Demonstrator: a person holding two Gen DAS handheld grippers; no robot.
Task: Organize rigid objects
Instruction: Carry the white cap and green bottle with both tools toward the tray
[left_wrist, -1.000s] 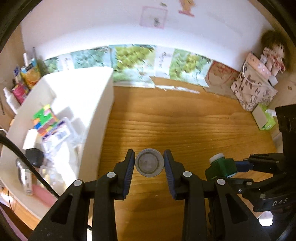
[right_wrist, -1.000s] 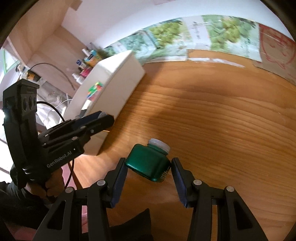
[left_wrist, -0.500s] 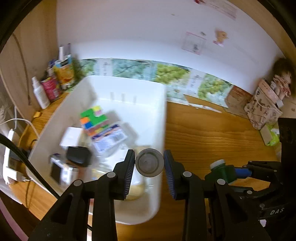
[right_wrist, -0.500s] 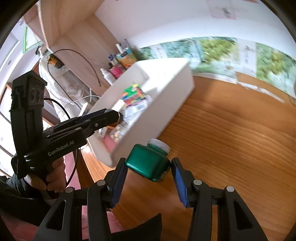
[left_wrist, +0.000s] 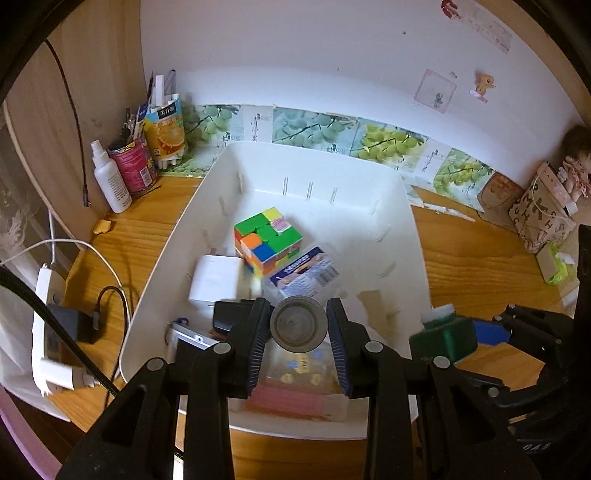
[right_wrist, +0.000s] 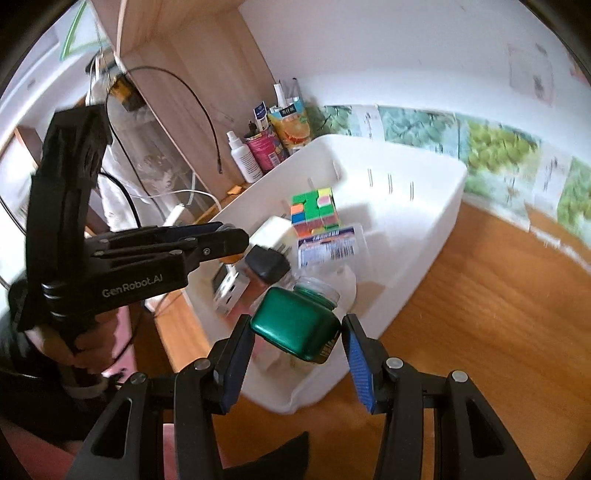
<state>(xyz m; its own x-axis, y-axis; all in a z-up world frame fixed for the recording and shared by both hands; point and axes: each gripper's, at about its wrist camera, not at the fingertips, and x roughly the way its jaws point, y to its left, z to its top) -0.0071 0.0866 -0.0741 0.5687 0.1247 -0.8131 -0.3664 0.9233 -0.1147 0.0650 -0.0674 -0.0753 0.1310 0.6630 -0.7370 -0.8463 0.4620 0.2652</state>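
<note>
The plastic storage bin (left_wrist: 402, 236) is plain white. In it lies a puzzle cube (left_wrist: 267, 240) chequered in green, orange, blue, yellow and pink. The left black tool (left_wrist: 298, 332) has dark blue pads around a grey round lid (left_wrist: 298, 324). The right black tool (right_wrist: 297, 338) has bright blue pads around a glossy metallic-green bottle (right_wrist: 295, 326). The bench (right_wrist: 498, 332) is warm orange wood grain.

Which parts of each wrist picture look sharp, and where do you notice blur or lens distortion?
Left wrist view: the multicoloured puzzle cube inside the white plastic bin is crisp, though the fisheye lens bows the bin's walls. Right wrist view: the green glass bottle clamped in the right tool is sharp, but the grape-print wall border is smeared.
</note>
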